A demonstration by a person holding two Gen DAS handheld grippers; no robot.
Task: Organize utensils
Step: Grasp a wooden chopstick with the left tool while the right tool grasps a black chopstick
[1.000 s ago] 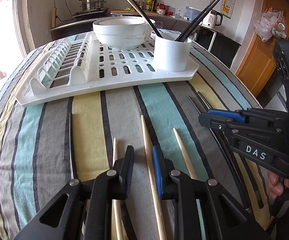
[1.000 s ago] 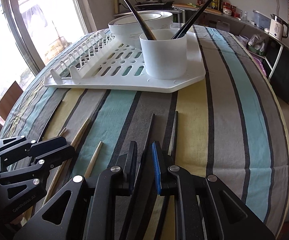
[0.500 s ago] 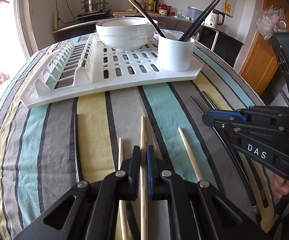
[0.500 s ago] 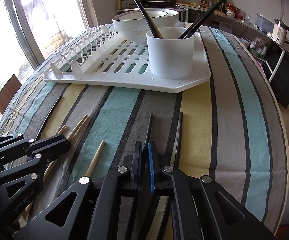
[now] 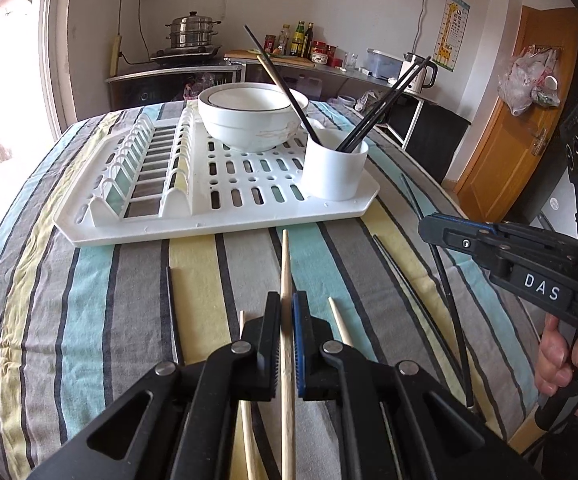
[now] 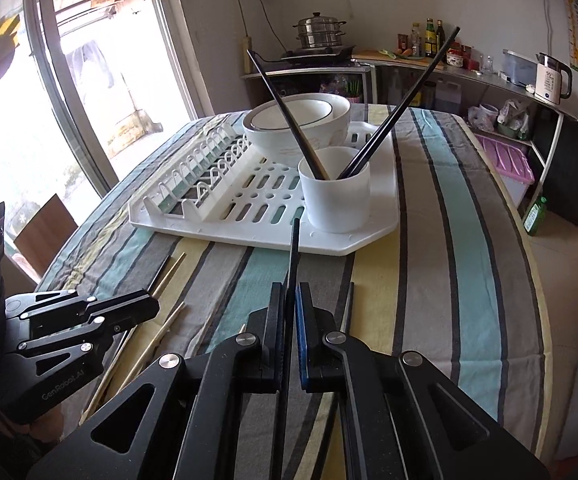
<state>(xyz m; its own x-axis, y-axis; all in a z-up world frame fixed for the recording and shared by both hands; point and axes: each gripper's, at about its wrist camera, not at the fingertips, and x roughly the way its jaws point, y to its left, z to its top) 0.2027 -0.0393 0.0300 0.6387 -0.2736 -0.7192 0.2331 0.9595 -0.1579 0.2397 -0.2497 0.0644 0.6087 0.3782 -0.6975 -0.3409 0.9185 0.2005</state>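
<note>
Left-wrist view first: the table (image 5: 89,320), under its striped cloth, curves away to a left edge by the window and a right edge facing the orange door, with a broad bare band of cloth between my claws and the rack (image 5: 217,224). That one white rack sits toward the far end, its near edge well apart from my fingers and its right corner short of the table's right side, where a wide strip of cloth stays open in the right-wrist view. On the rack stand one bowl (image 5: 249,120) and one cup (image 5: 335,168); the cup holds about four dark sticks, though I cannot separate them surely. My left claw (image 5: 287,340) is clamped on one wooden chopstick (image 5: 286,264), its tip raised toward the rack's edge. My right claw (image 6: 287,320) is pinched tight on one black chopstick (image 6: 295,248), tip reaching the rack's near rim. On the cloth I count two more wooden ones beside my left fingers and three black ones.
</note>
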